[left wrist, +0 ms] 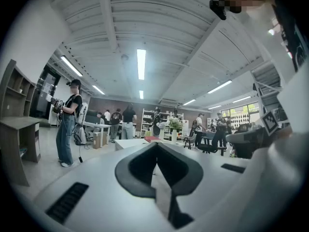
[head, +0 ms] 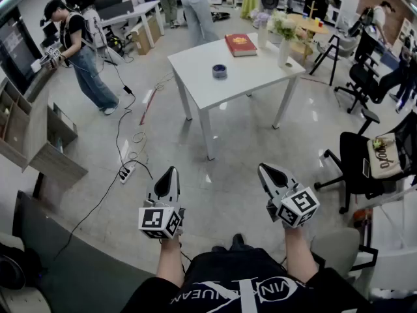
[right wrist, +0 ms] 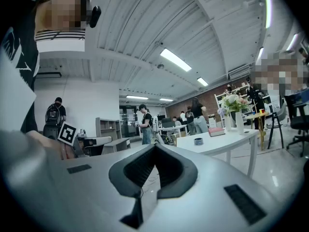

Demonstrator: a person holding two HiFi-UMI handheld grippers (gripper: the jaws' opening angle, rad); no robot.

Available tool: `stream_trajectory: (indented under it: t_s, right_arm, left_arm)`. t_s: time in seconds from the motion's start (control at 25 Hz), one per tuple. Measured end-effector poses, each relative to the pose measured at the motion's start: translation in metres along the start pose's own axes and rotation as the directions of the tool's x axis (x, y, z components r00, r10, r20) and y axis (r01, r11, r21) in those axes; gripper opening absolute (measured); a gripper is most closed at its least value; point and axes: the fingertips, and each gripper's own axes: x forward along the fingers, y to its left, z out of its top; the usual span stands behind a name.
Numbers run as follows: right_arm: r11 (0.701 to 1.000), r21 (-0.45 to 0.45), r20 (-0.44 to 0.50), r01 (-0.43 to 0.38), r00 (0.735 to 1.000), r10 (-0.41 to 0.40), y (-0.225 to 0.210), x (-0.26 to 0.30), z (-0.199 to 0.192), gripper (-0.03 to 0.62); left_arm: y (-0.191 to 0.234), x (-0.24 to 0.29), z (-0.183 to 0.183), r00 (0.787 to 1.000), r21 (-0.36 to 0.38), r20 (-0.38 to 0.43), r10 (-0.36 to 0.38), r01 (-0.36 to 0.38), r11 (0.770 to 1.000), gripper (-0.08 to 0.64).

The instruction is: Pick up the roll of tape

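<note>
The left gripper (head: 171, 172) and right gripper (head: 264, 169) are being held level, pressed together and empty, the dark-blue tape roll (head: 219, 71) on the white square table (head: 251, 78) being well apart.

Smooth matt table (head: 257, 75) stands on glossy floor (head: 244, 178).

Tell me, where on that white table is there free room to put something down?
The near half of the white table is bare, from the roll of tape to the front corner. The far end is crowded: a red book and flower vases stand there.
</note>
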Motion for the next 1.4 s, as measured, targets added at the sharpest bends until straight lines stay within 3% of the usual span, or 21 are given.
stream_trajectory:
  t_s: [0.44,0.72,0.88,1.04,1.4]
  right_arm:
    - [1.0,-0.014,0.013,0.024,1.0,-0.024,0.025,-0.001,-0.009,0.009]
    - [0.996,0.013,0.032,0.091,0.995,-0.091,0.015,0.001,-0.007,0.009]
    - [0.993,0.032,0.032,0.112,0.993,-0.113,-0.009,0.021,-0.007,0.039]
    - [0.995,0.043,0.015,0.089,0.996,-0.089,-0.034,0.054,-0.01,0.123]
    - [0.996,0.062,0.005,0.067,0.998,-0.067,-0.112,0.127,0.002,0.127]
  left_arm:
    - [0.019,-0.026,-0.007,1.0,-0.021,0.009,-0.015,0.015,1.0,0.004]
    - [0.027,-0.025,-0.012,1.0,-0.035,0.006,-0.025,0.025,0.999,0.003]
    - [0.033,-0.003,-0.017,1.0,-0.031,-0.005,-0.029,0.029,0.999,0.005]
    - [0.049,0.032,-0.021,1.0,-0.056,-0.011,-0.013,0.013,0.998,0.003]
    - [0.069,0.138,-0.018,1.0,-0.063,-0.018,-0.016,0.015,0.998,0.005]
